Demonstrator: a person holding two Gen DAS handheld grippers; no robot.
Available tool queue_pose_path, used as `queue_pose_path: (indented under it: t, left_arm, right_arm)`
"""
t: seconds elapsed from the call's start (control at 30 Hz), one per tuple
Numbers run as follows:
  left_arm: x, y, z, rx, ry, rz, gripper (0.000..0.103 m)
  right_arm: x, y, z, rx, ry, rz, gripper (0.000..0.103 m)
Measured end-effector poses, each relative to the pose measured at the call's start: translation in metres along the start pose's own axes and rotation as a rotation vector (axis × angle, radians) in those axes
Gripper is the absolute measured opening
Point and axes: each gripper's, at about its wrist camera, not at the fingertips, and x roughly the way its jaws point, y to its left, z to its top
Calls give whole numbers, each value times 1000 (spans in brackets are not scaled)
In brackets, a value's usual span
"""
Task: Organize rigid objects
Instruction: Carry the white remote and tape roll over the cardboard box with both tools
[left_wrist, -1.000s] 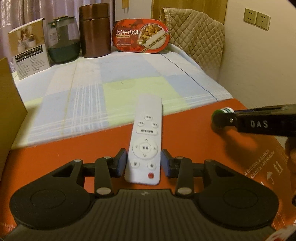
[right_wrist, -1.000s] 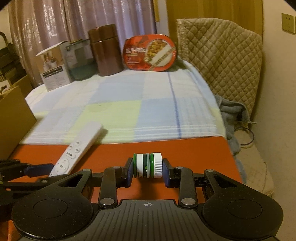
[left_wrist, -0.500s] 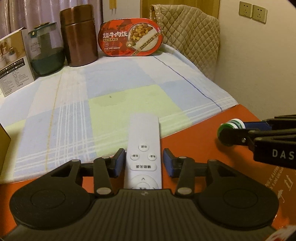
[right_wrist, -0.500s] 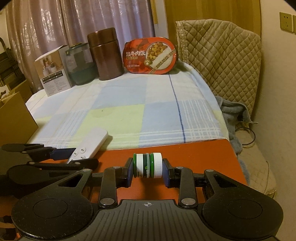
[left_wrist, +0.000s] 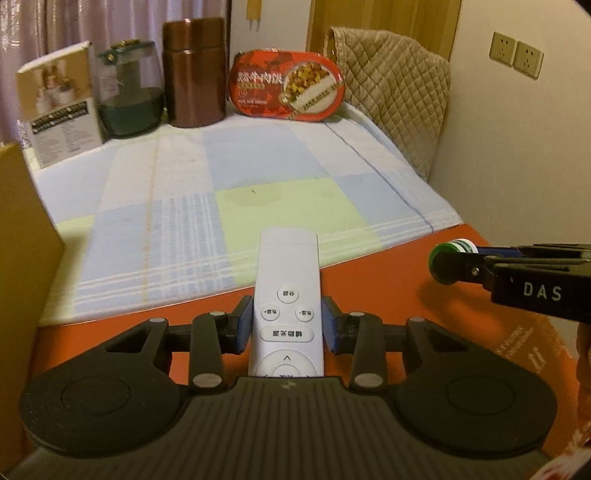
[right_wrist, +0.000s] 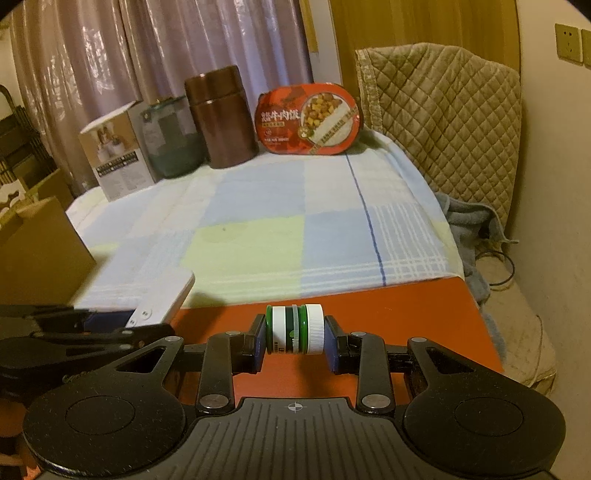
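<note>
Where it lay flat, remote (left_wrist: 287, 291) now hangs in left gripper (left_wrist: 287, 326).

Checked cloth (left_wrist: 258, 192) open mid-table, box (left_wrist: 61, 107), jar (left_wrist: 129, 96), canister (left_wrist: 194, 74), meal tray (left_wrist: 288, 88) lining far edge

White remote (left_wrist: 288, 295); green-white jar (right_wrist: 295, 328); orange-red board (left_wrist: 388, 284); blue-green-white checked cloth (left_wrist: 221, 184).

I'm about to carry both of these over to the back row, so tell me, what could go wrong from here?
1. The left gripper pinches the white remote by its narrow sides, with much of its length jutting past the pads; it could pivot or slip.
2. The right gripper clamps the small green and white jar end to end; it may roll out.
3. The two grippers sit close together and could collide.
</note>
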Motion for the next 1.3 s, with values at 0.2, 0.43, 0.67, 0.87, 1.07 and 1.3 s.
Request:
queue_pose_path:
  t: [0.2,0.43,0.67,0.87,1.07,1.3]
  left_arm:
    - [-51,8,7,-22,-29,10,33]
    - [-117,22,9,-37,-67,24,33]
    - [-174,46,0,-68,-93,60,33]
    - [-216,77,-7,-88,-112,114,33]
    - [-251,114,-11,-105,-128,182,33]
    - [-277,154,-16,-123,-128,241,33]
  right_arm:
    - [-38,30,13,-13,-23,26,28]
    - [-83,68,19,-31,-32,47,28]
    - [-119,113,17,-51,-53,82,28]
    - [-136,156,11,-83,-52,130,28]
    - [-139,201,6,-136,-44,183,28]
    - [-137,248,0,-187,-32,234,28]
